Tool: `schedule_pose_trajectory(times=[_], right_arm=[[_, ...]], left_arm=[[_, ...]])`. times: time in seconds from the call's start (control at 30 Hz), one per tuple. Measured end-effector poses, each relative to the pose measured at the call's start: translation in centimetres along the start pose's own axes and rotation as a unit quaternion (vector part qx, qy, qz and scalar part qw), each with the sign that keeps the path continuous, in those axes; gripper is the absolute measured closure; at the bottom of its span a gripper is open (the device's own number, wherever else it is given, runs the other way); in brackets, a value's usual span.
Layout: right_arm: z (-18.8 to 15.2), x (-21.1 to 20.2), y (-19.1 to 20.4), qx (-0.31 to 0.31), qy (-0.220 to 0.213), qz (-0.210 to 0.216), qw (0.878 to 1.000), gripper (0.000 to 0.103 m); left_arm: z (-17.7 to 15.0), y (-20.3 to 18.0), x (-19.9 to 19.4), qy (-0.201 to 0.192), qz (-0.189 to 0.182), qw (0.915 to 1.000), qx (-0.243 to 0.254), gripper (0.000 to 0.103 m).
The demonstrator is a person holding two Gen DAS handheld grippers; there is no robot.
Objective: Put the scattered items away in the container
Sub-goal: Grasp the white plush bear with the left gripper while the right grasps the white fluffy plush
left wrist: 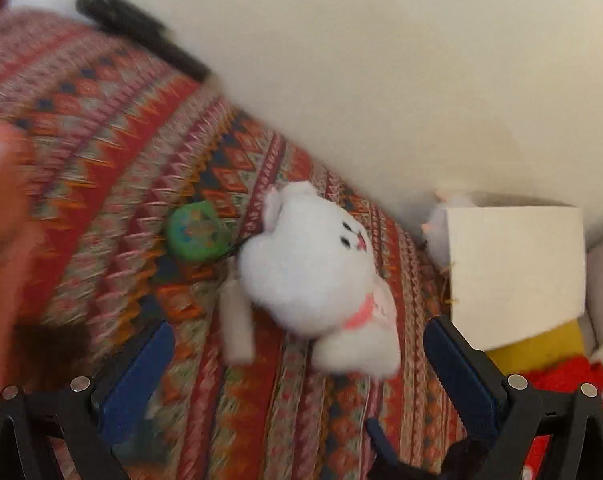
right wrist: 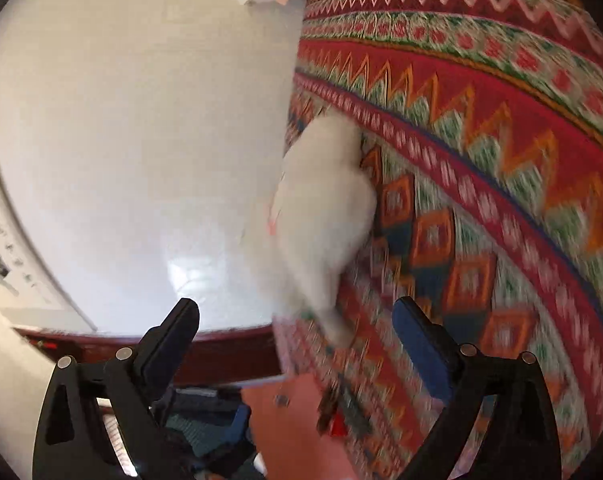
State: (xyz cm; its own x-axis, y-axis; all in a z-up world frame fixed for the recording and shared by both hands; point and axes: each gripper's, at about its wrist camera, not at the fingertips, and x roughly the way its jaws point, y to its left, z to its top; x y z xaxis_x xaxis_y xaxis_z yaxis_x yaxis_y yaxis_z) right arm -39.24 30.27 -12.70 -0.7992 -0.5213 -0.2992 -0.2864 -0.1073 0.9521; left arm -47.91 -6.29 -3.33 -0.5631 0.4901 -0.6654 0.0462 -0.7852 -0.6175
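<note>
A white plush bunny [left wrist: 313,264] with a pink collar lies on the patterned red woven cloth [left wrist: 101,120]. A green round toy [left wrist: 197,230] hangs on a cord at its left, with a small white tag [left wrist: 237,320] beside it. My left gripper [left wrist: 297,326] is open just short of the bunny, its blue pads on either side of the bunny's lower end without touching. A white box [left wrist: 517,264] stands at the right by the wall. The right wrist view is rolled and blurred. It shows the bunny [right wrist: 325,216] ahead of my open right gripper [right wrist: 297,308], which holds nothing.
A second pale plush [left wrist: 437,224] peeks from behind the box, and yellow [left wrist: 541,348] and red [left wrist: 565,376] soft items lie below it. A black furry thing [left wrist: 133,28] lies at the cloth's far edge. A blurred orange shape [left wrist: 1,240] fills the left. The white wall [right wrist: 121,120] is close.
</note>
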Motion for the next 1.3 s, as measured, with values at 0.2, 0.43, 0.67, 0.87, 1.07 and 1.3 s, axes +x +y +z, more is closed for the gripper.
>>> schedule_pose_trajectory(times=[0.2, 0.43, 0.67, 0.87, 1.07, 1.3], right_arm=[[4.4, 4.7, -0.9, -0.025, -0.015, -0.03, 0.999, 0.004], [5.1, 7.4, 0.8, -0.149, -0.021, -0.055, 0.987, 0.041], [1.4, 2.2, 7.3, -0.208, -0.001, -0.066, 0.976, 0.042], [-7.3, -6.6, 11.6, -0.278, 0.003, -0.012, 0.96, 0.042], [-15.8, -14.1, 9.5, -0.282, 0.021, 0.036, 0.959, 0.042], [-27.2, -19.8, 11.7, -0.379, -0.004, 0.01, 0.926, 0.042]], left_arm=[[4.9, -1.3, 11.1, 0.04, 0.033, 0.9985, 0.015, 0.001], [3.2, -1.7, 15.0, 0.041, -0.01, 0.9991, 0.011, 0.025], [-1.7, -3.3, 2.8, -0.034, -0.018, 0.9992, -0.012, 0.028], [-9.3, -6.4, -11.8, -0.109, -0.005, 0.9936, 0.031, 0.027], [-18.7, -7.4, -22.5, -0.179, 0.066, 0.9776, 0.089, 0.028], [-24.2, -6.8, -29.8, -0.241, 0.147, 0.9485, 0.143, 0.032]])
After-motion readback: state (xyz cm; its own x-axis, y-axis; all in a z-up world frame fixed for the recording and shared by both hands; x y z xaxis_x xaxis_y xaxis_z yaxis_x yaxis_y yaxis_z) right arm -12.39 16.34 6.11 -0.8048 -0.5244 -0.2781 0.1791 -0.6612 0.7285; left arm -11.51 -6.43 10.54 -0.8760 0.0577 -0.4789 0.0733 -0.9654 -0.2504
